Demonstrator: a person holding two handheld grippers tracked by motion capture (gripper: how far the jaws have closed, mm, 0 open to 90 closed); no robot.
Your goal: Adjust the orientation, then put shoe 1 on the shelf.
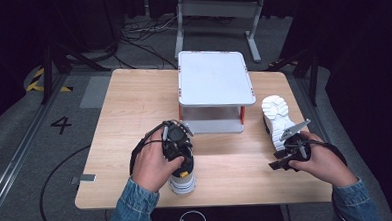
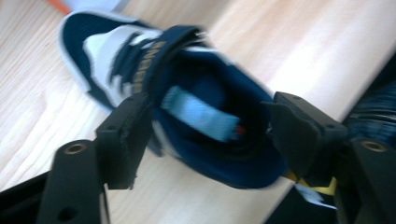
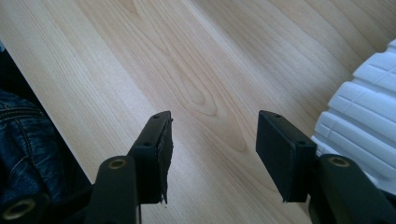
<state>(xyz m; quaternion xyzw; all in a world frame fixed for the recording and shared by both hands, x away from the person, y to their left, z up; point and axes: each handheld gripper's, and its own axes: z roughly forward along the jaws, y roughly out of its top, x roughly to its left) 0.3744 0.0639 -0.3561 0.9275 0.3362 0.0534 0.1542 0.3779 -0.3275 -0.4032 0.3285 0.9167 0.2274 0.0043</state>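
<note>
- I am hovering my left gripper (image 2: 205, 135), jaws spread wide and gripping nothing, around the navy sneaker (image 2: 187, 93) standing nearest the table's (image 1: 134, 108) front edge, freshly set down.
- My right gripper (image 3: 212, 154) is waiting empty, jaws apart, beside the overturned white-soled sneaker (image 1: 278, 118).
- The white shoe rack (image 1: 214, 82) is standing beyond both, awaiting them.

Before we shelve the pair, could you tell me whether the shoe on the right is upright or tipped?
Tipped: the white-soled shoe lies on its side on the table, its treaded sole facing the camera.

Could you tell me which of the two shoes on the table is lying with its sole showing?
The shoe at the right, beside the right hand-held gripper, shows its white treaded sole. The navy shoe near the front edge stands upright.
</note>
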